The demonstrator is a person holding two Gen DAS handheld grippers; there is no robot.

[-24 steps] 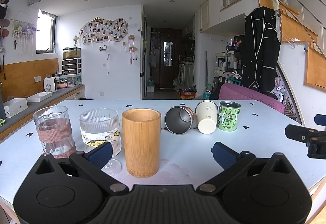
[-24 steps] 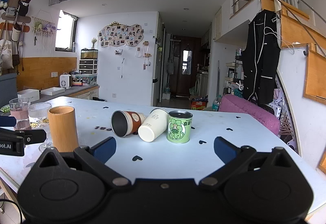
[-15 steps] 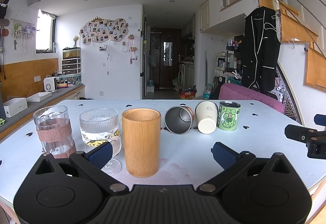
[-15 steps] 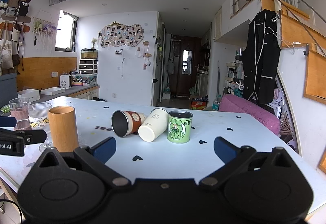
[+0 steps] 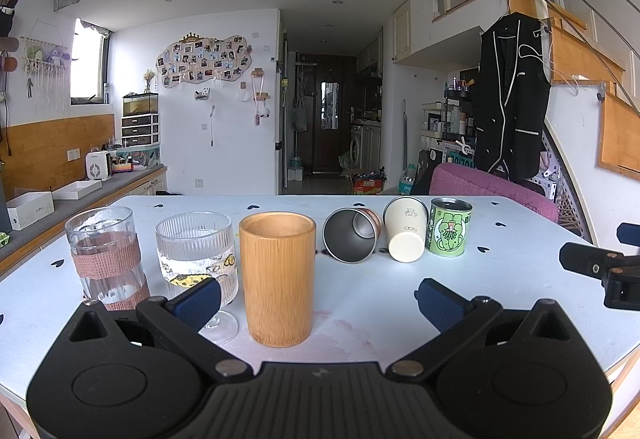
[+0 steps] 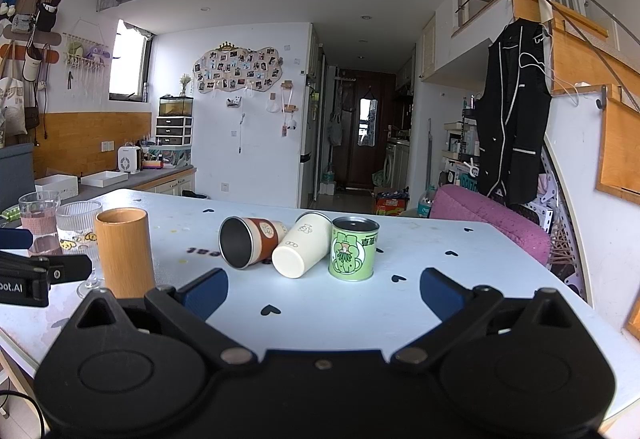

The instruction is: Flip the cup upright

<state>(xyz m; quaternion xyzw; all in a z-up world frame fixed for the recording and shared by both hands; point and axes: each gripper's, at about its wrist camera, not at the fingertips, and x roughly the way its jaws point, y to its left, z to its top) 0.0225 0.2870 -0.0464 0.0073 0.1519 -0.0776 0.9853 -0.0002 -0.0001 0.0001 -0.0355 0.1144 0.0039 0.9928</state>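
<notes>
Both the left gripper (image 5: 318,295) and right gripper (image 6: 323,290) hang spread and empty; I'd take the tipped steel cup (image 6: 249,241) mid-body, squarely; the cream cup (image 6: 301,250) seems to touch it.

Steel cup w/ brown sleeve (image 6: 248,242) on its side, mouth twd camera; cream paper cup (image 6: 301,250) tipped beside it, touching, base fwd.

The left gripper (image 5: 318,297), black with blue-padded fingers, hangs low over the near edge of the white table (image 5: 500,239), jaws spread wide and empty. The matching right gripper (image 6: 324,289) hovers level beside it, likewise wide and empty.
</notes>
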